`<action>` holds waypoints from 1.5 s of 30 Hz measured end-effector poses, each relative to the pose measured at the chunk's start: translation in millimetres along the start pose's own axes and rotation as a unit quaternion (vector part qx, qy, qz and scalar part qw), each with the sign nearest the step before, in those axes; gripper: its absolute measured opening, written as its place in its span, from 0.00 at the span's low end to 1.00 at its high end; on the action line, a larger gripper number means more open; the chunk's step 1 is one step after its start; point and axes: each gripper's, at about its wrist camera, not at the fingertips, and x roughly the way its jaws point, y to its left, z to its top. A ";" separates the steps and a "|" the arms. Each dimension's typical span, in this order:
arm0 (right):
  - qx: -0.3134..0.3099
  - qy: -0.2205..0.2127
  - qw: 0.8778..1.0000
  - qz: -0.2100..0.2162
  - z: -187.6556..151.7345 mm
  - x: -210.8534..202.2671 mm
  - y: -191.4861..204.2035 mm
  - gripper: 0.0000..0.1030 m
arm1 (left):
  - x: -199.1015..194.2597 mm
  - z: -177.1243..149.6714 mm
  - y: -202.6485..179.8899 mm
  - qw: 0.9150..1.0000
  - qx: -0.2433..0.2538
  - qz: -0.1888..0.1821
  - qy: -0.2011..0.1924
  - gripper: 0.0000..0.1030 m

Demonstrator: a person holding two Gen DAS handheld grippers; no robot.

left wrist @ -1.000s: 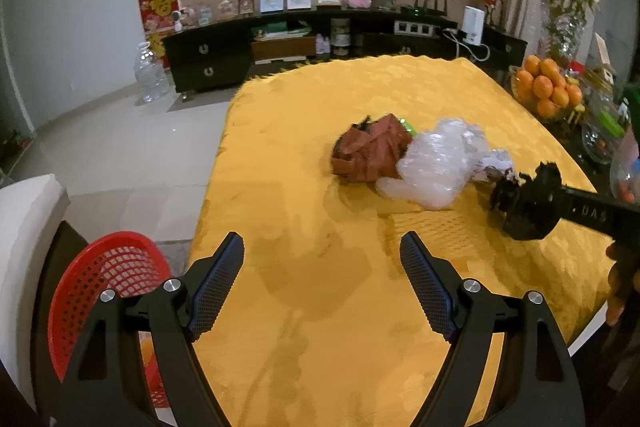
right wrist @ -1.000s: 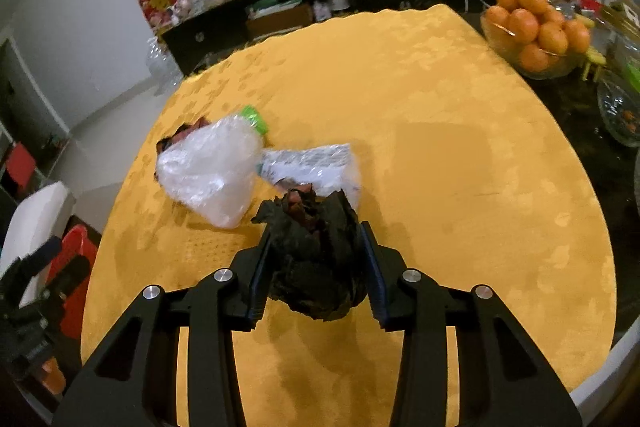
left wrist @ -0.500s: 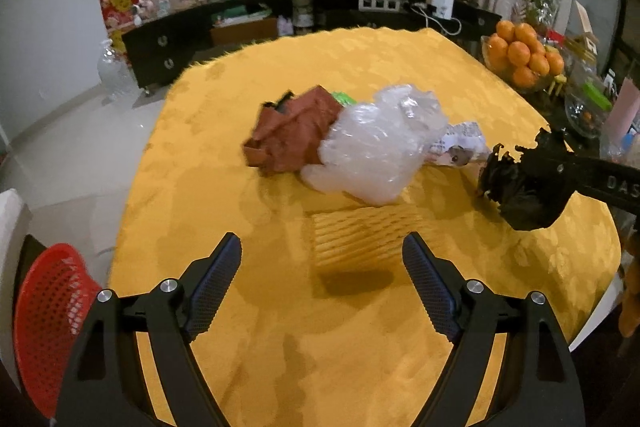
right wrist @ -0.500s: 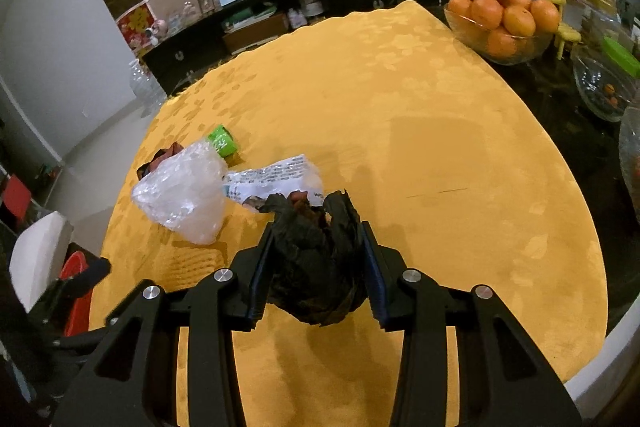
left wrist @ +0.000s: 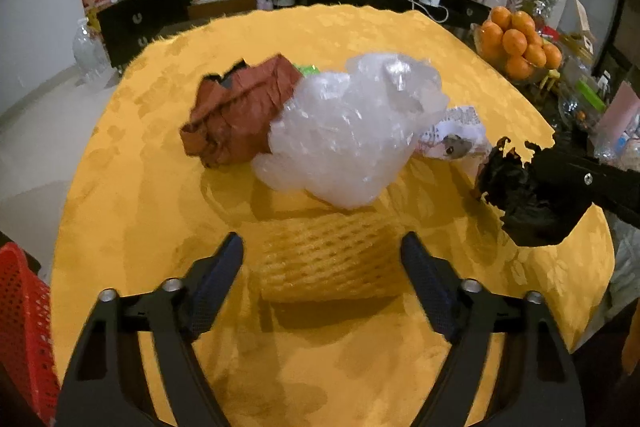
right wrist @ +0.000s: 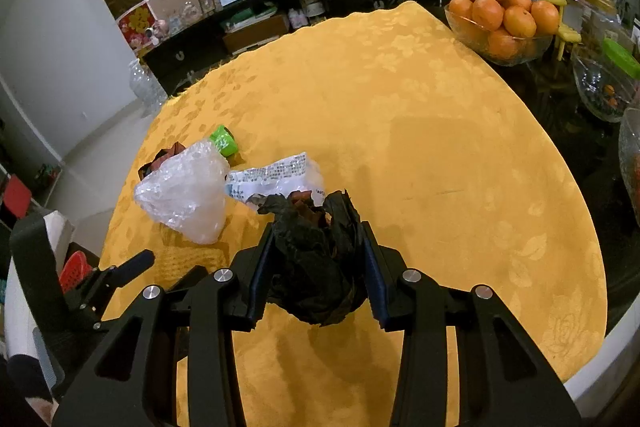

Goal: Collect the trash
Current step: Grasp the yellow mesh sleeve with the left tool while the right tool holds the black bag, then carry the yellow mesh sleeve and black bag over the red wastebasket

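Yellow tablecloth (left wrist: 160, 187) under everything. Clear plastic bag (left wrist: 352, 131) just ahead of left gripper (left wrist: 322, 263), brown paper (left wrist: 236, 115) touching its left side. Left jaws spread, just been closing, yellow foam net (left wrist: 328, 259) between them (pads not on it). Right gripper (right wrist: 318, 263) pinches black crumpled wrapper (right wrist: 316, 263).

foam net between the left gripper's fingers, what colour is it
Yellow, nearly matching the tablecloth; the foam net shows best in the left wrist view.
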 end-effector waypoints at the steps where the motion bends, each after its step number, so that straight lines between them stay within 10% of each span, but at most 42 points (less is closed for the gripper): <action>1: 0.001 0.000 1.000 0.000 0.3 0.3 0.1 0.38 | 2.4 -1.5 -1.2 1.000 0.003 0.001 0.005 0.57; 16: -0.012 0.004 1.000 0.015 -3.1 1.1 10.2 0.38 | -13.5 -12.3 5.8 1.000 0.002 -0.011 -0.013 0.14; 45: -0.089 -0.074 0.990 0.082 1.0 -44.5 69.1 0.38 | -139.5 3.5 64.1 0.986 -0.067 0.032 -0.147 0.12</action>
